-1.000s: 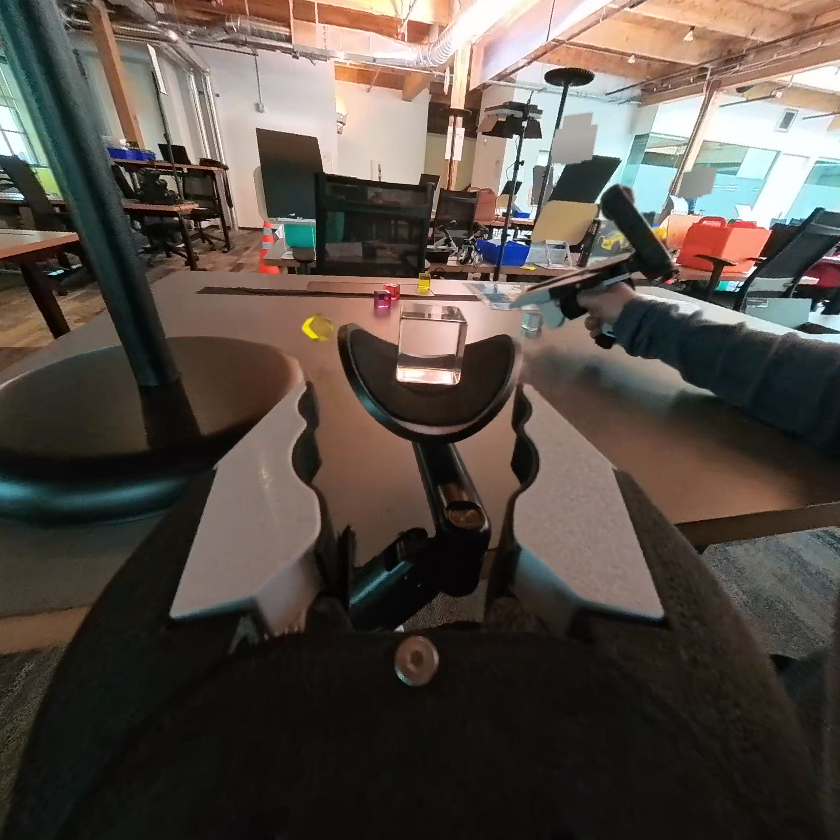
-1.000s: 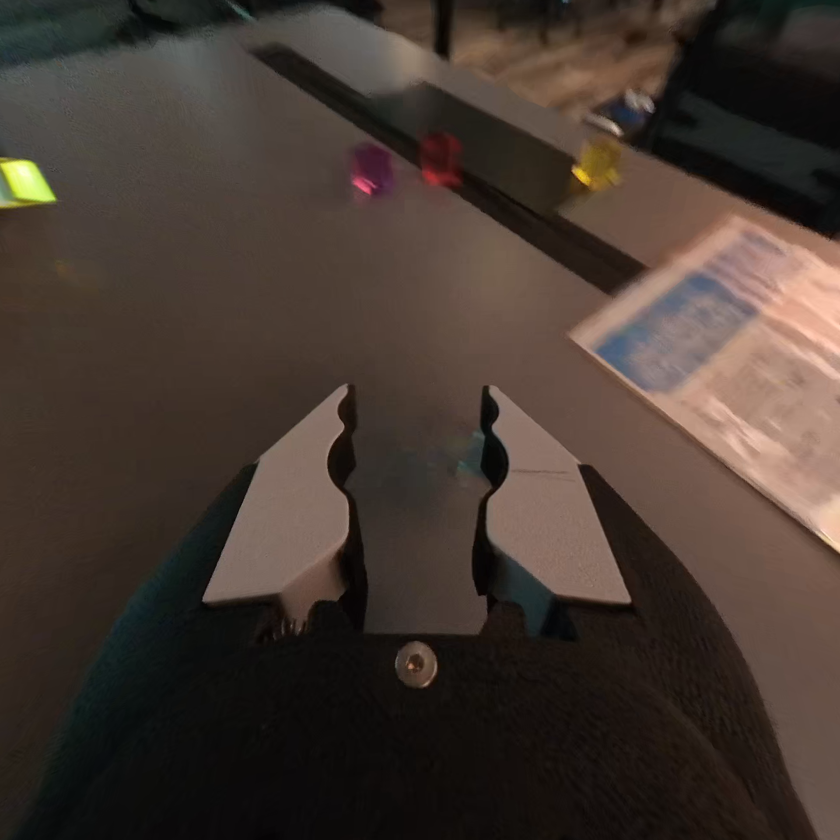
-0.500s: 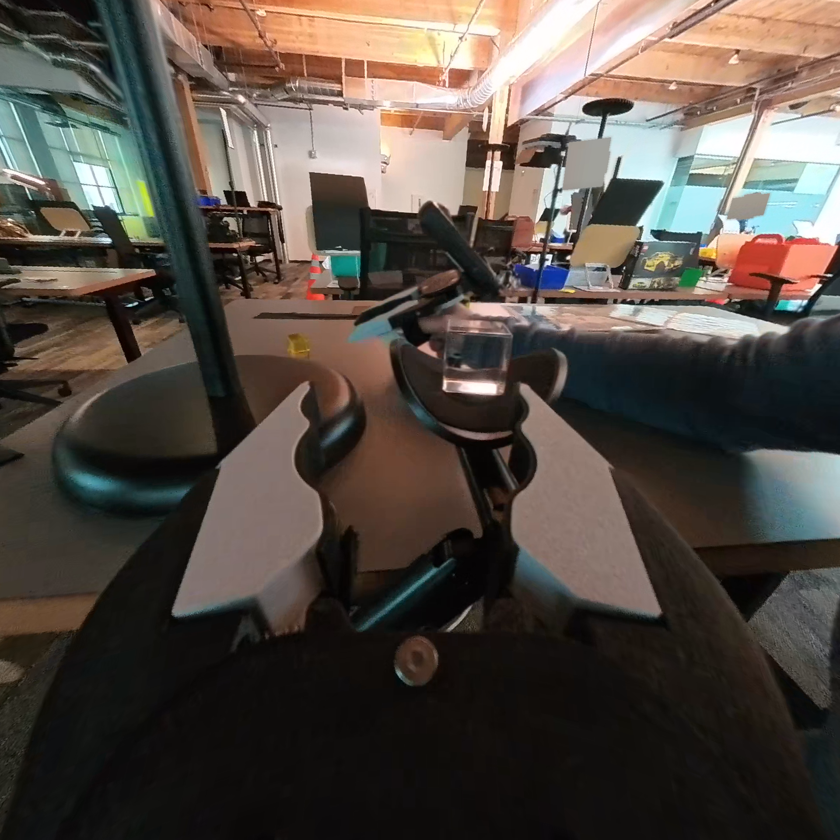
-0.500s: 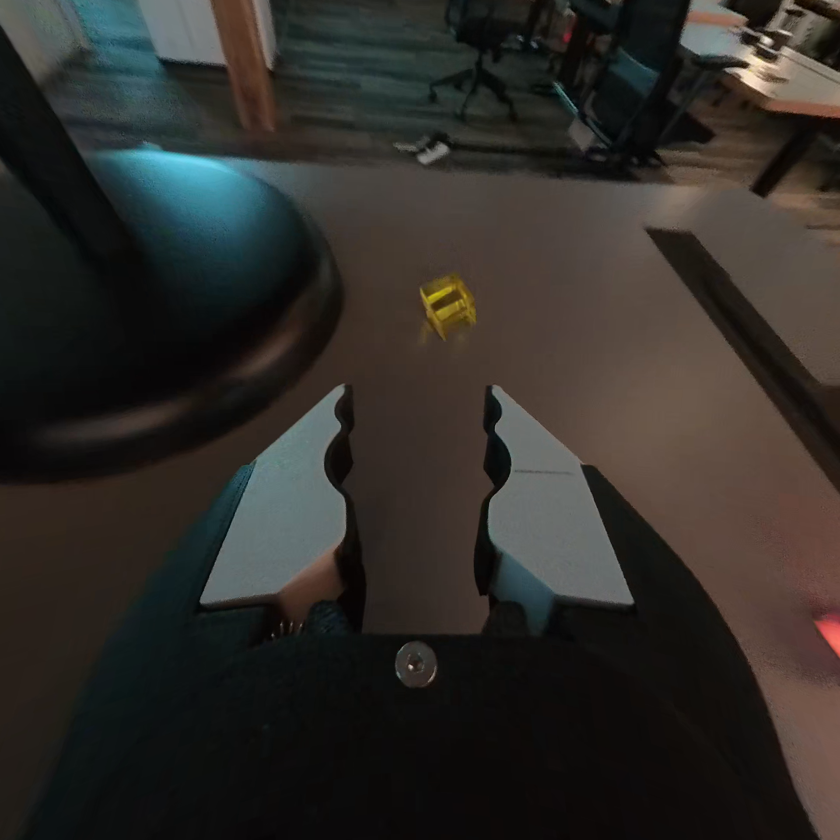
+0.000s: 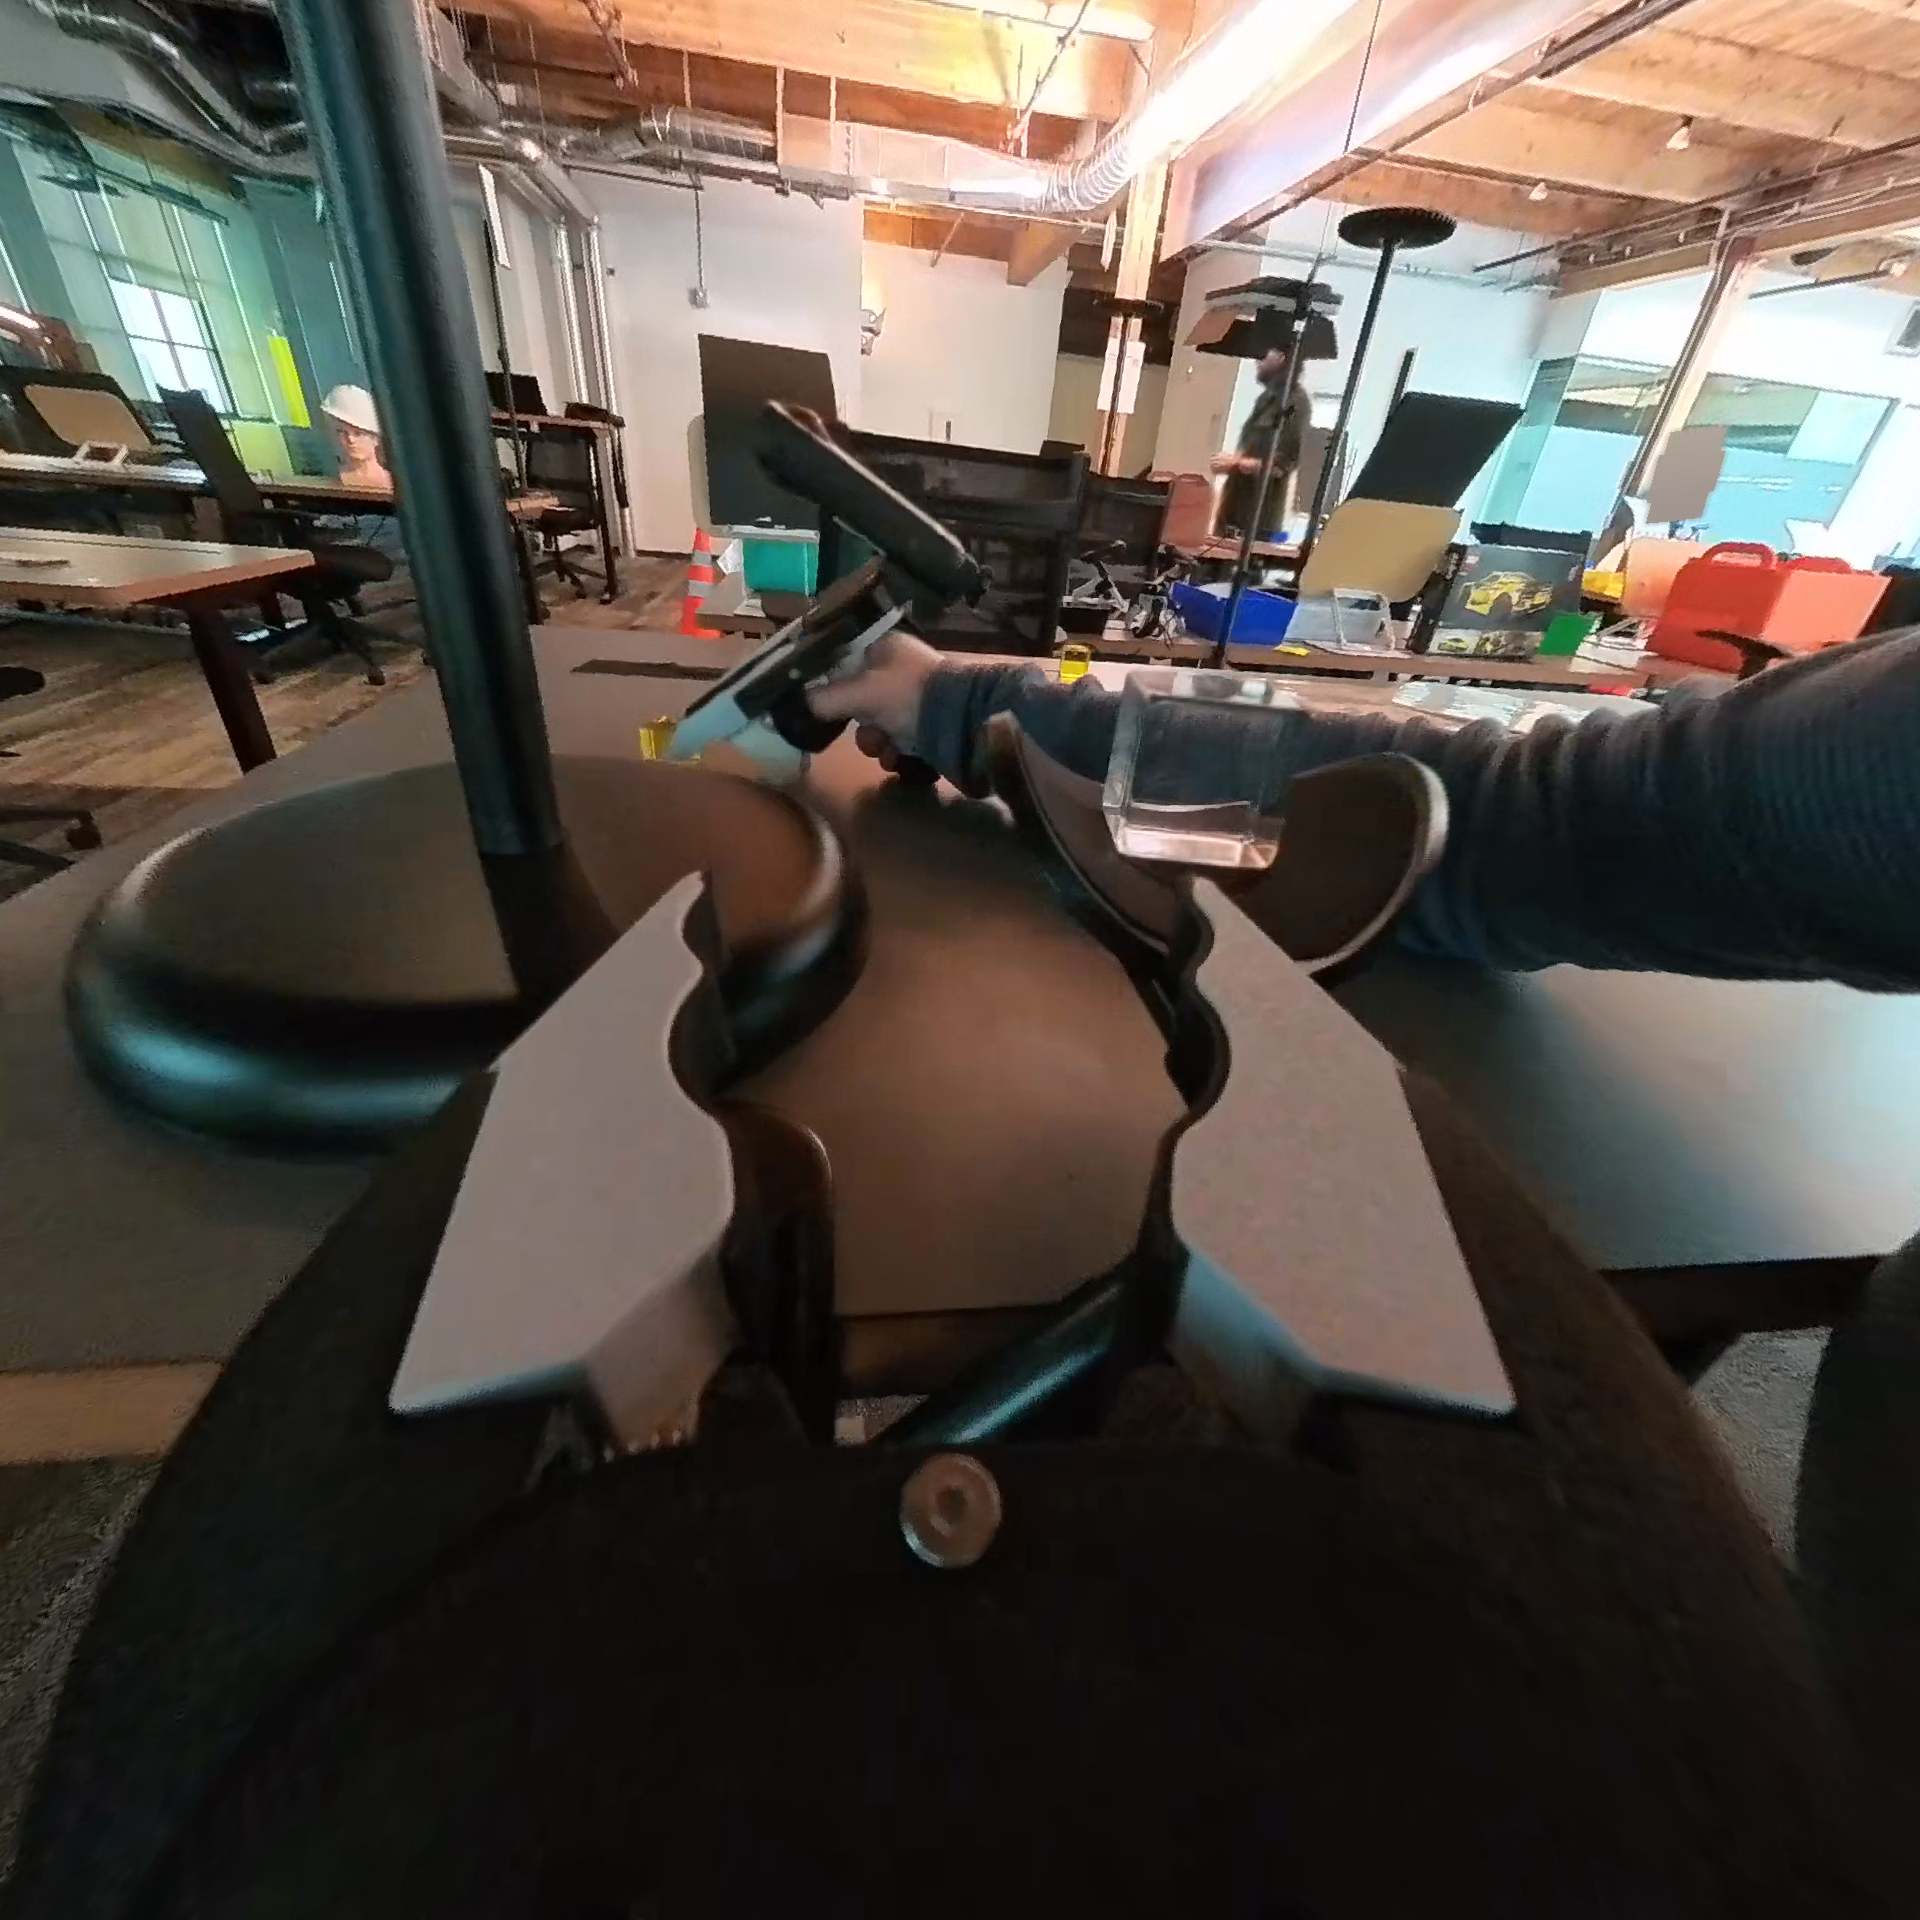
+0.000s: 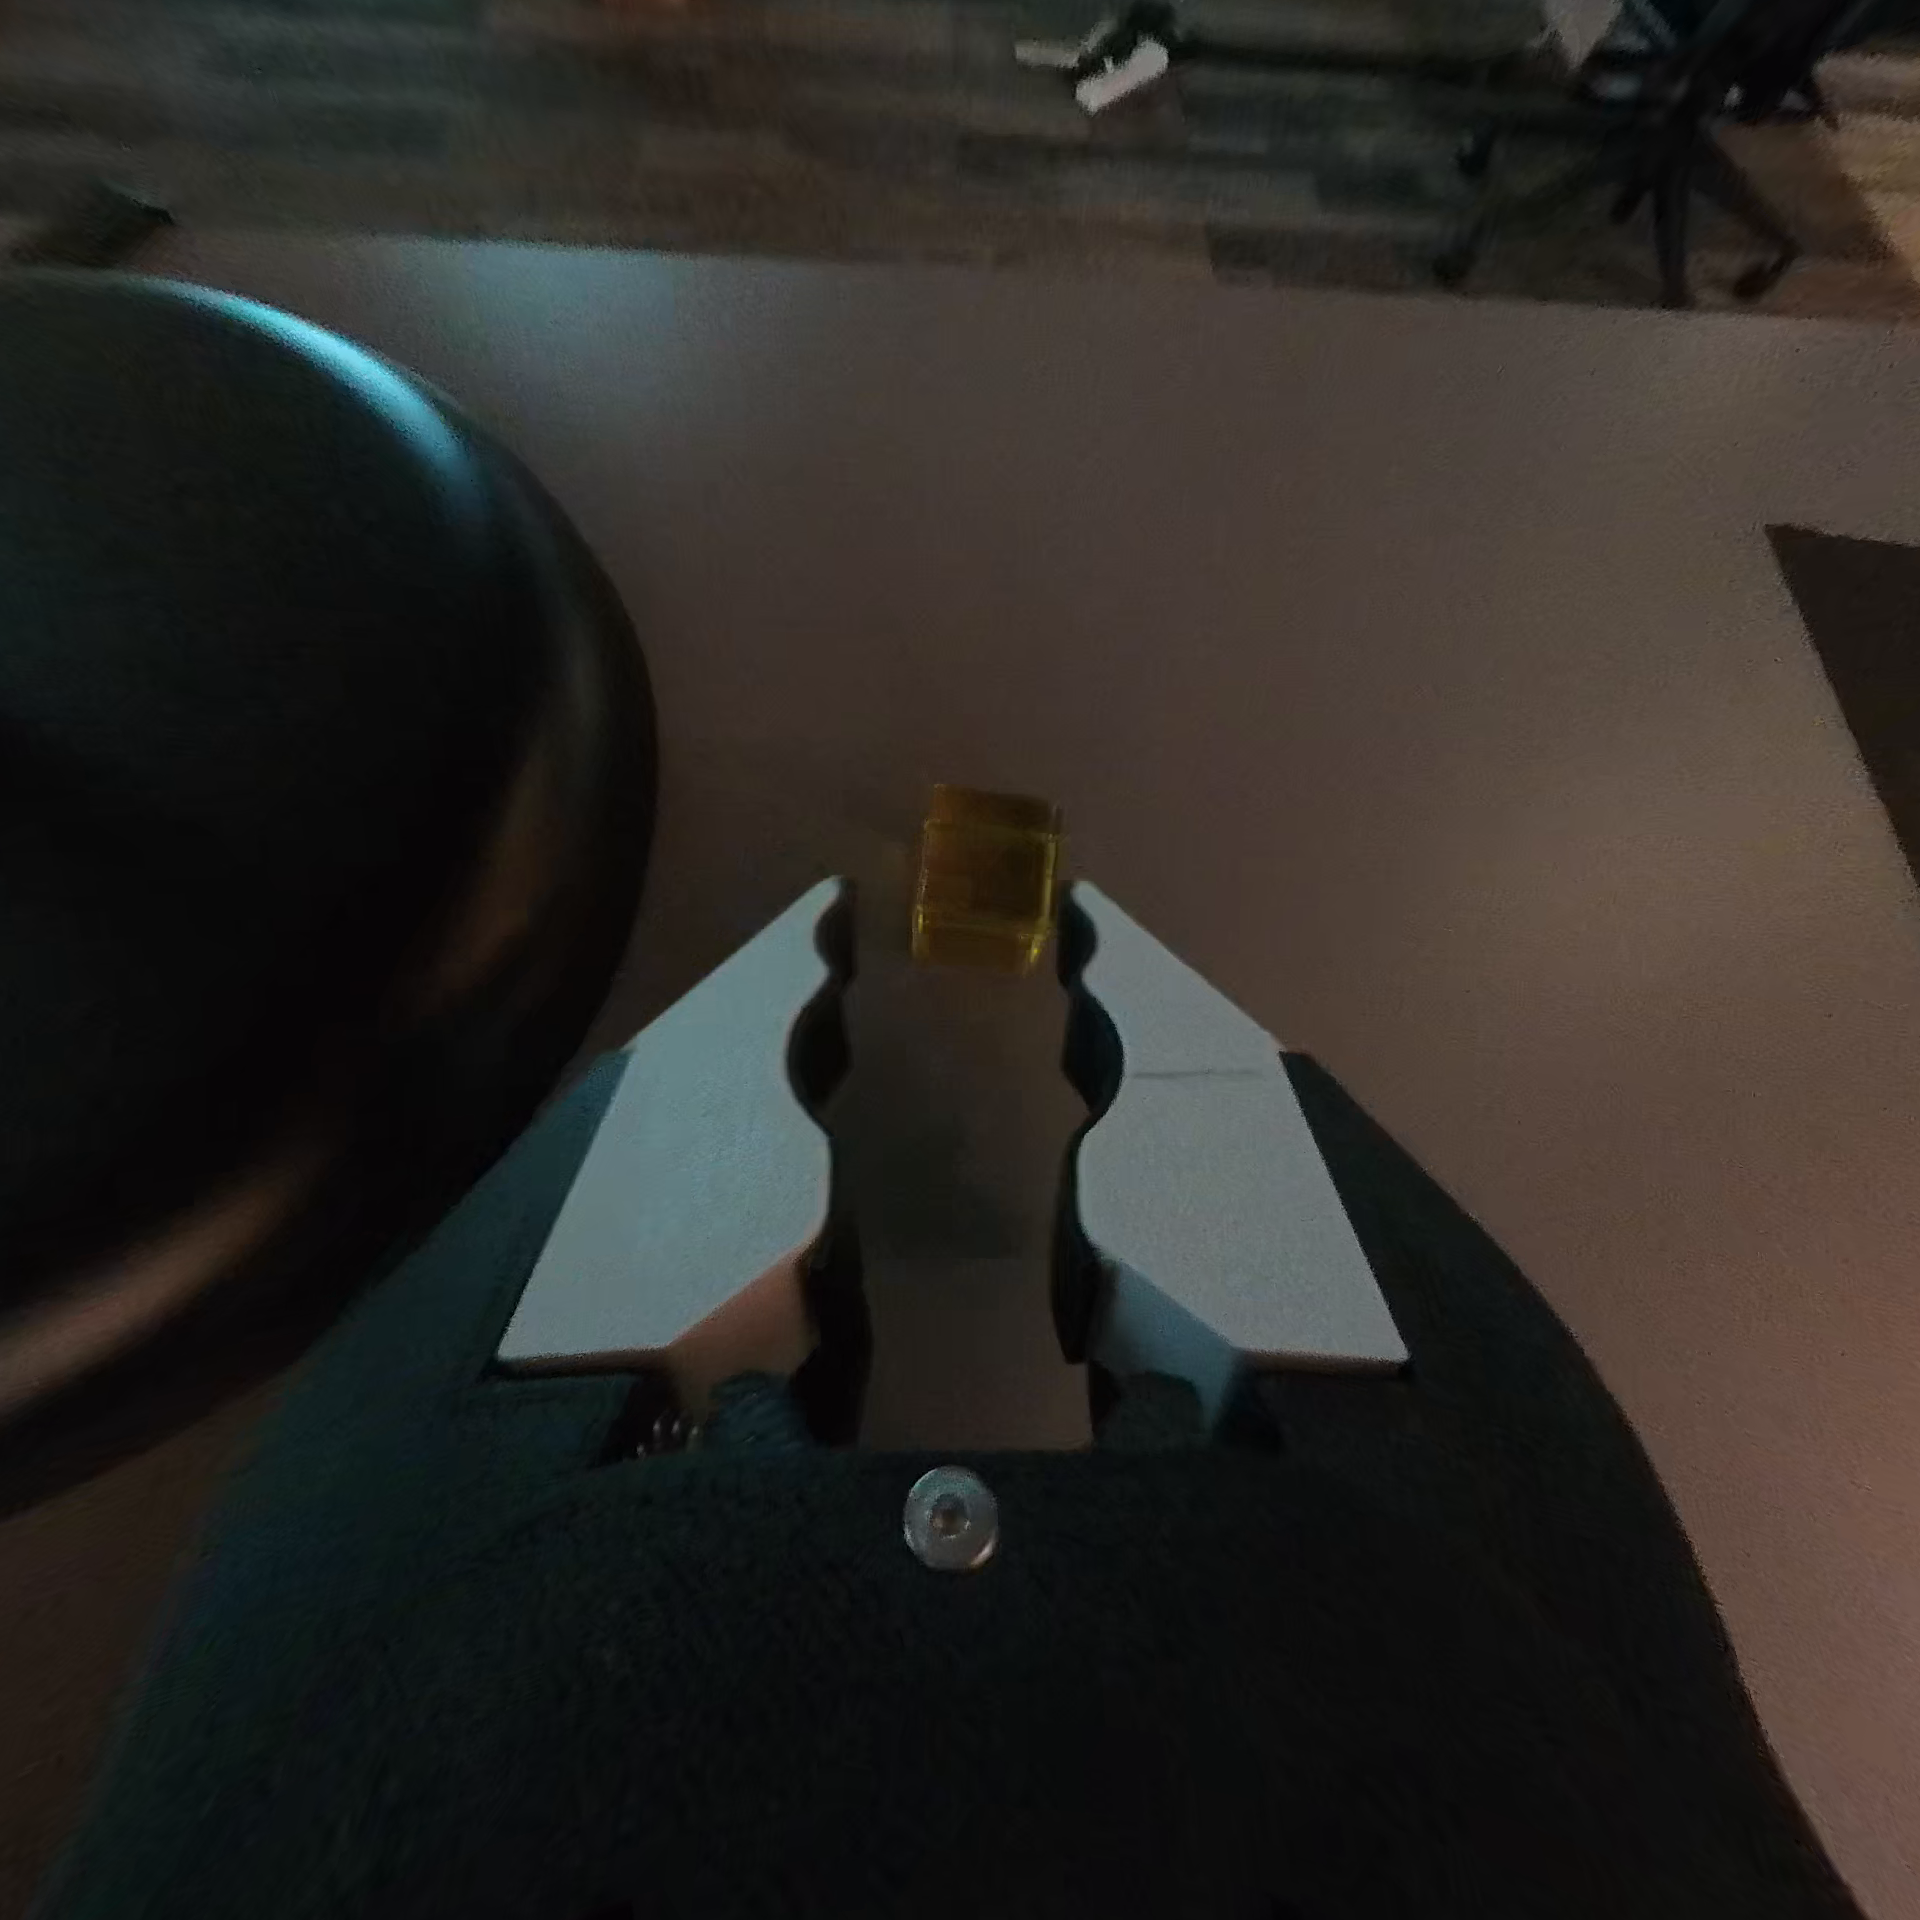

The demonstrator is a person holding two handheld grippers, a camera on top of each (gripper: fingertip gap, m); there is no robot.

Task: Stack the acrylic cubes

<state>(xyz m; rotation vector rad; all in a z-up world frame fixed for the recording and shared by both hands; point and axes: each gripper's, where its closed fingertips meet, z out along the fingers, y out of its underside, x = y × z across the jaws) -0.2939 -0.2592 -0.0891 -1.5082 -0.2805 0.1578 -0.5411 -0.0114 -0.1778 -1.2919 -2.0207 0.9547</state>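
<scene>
- The small yellow cube (image 6: pixel 985 896) sat on the table (image 6: pixel 1351 727), right of the black lamp base (image 6: pixel 260 779).
- The right gripper (image 6: pixel 956 914) straddled it, fingers apart, a gap at the left pad; an off-centre squeeze could push it askew.
- The left gripper (image 5: pixel 951 935) gaped wide, its right finger at a black curved holder (image 5: pixel 1351 883) carrying a clear cube (image 5: pixel 1195 769) that might topple if tilted.
</scene>
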